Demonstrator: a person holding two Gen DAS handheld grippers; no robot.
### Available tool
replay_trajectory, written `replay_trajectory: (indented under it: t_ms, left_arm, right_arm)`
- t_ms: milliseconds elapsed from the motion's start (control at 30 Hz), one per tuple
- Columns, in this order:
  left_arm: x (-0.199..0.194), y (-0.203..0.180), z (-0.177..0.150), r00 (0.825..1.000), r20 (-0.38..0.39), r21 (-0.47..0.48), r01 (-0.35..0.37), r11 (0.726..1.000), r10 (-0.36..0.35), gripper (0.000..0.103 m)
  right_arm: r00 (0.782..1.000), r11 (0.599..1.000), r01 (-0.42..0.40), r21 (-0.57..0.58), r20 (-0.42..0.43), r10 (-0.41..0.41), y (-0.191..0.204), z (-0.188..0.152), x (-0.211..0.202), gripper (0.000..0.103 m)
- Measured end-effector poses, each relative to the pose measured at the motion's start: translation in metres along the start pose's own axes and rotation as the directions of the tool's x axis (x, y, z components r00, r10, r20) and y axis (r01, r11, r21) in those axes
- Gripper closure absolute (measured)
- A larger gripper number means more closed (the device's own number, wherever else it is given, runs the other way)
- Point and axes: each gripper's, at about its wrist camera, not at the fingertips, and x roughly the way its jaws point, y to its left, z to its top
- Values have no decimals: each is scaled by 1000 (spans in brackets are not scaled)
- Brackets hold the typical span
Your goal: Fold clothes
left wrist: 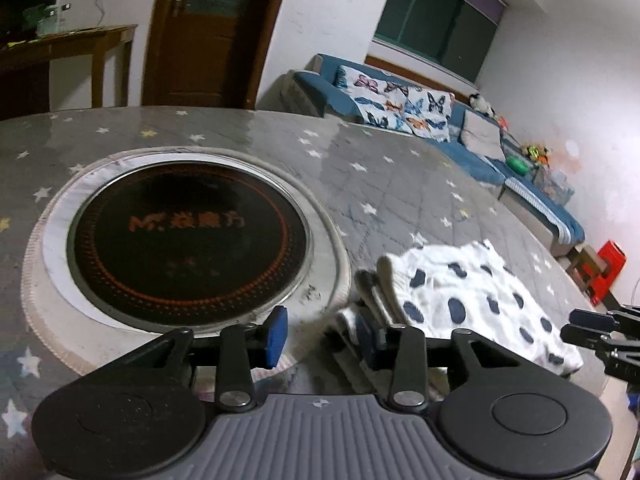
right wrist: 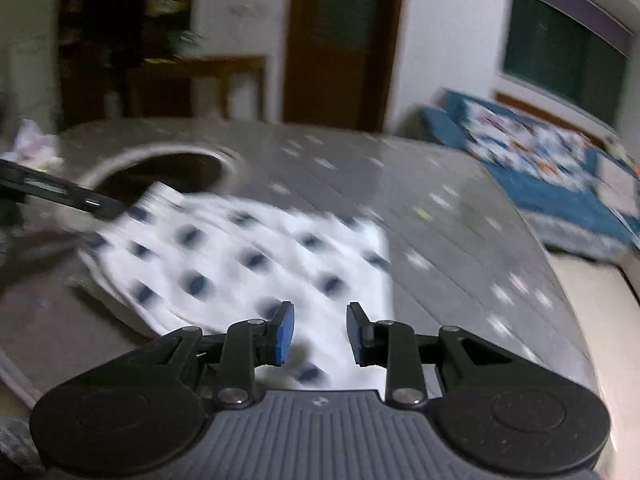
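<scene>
We've got both claws spread with nothing between the pads. Left gripper (left wrist: 322, 334) sits at the garment's stacked edge, its right pad just beside the layered hem but not pinching it. Right gripper (right wrist: 320, 330) hovers over the near edge of the same cloth, jaws apart, empty.

The white garment with dark spots (left wrist: 472, 292) lies on the grey star-print tablecloth (left wrist: 360, 168), right of the round black hob (left wrist: 188, 236) set into the table — its left edge touches or slightly overlaps the hob's pale ring, hard to say which. In the right wrist view it reads as a compact, roughly rectangular bundle (right wrist: 240, 256), though that frame is motion-blurred.

Our read on progress: late stage. Several layers show at the left edge, so folds look done; what's left is probably a final tidy or one more fold, and setting it aside. We can't tell whether sleeves are tucked.

Containers — none near the cloth. Farther off, a crumpled pale item (right wrist: 32, 148) sits at the table's far left edge, possibly more laundry. Beyond that, a blue sofa (left wrist: 460, 136) with butterfly cushions (left wrist: 400, 104).
</scene>
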Motion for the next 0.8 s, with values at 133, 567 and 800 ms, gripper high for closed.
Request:
replay_trajectory:
  t_ms: [133, 567, 800]
  left_arm:
    - [-1, -11, 6, 1000, 2, 7, 20, 1000, -20, 61]
    - [13, -25, 4, 999, -28, 34, 24, 999, -23, 62]
    - [21, -22, 3, 999, -35, 27, 23, 999, -22, 59]
  right_arm:
    - [986, 985, -164, -60, 29, 166, 32, 21, 14, 75]
    - [943, 938, -332, -99, -2, 334, 95, 15, 55, 76]
    - [938, 937, -346, -45, 17, 347, 75, 32, 47, 76]
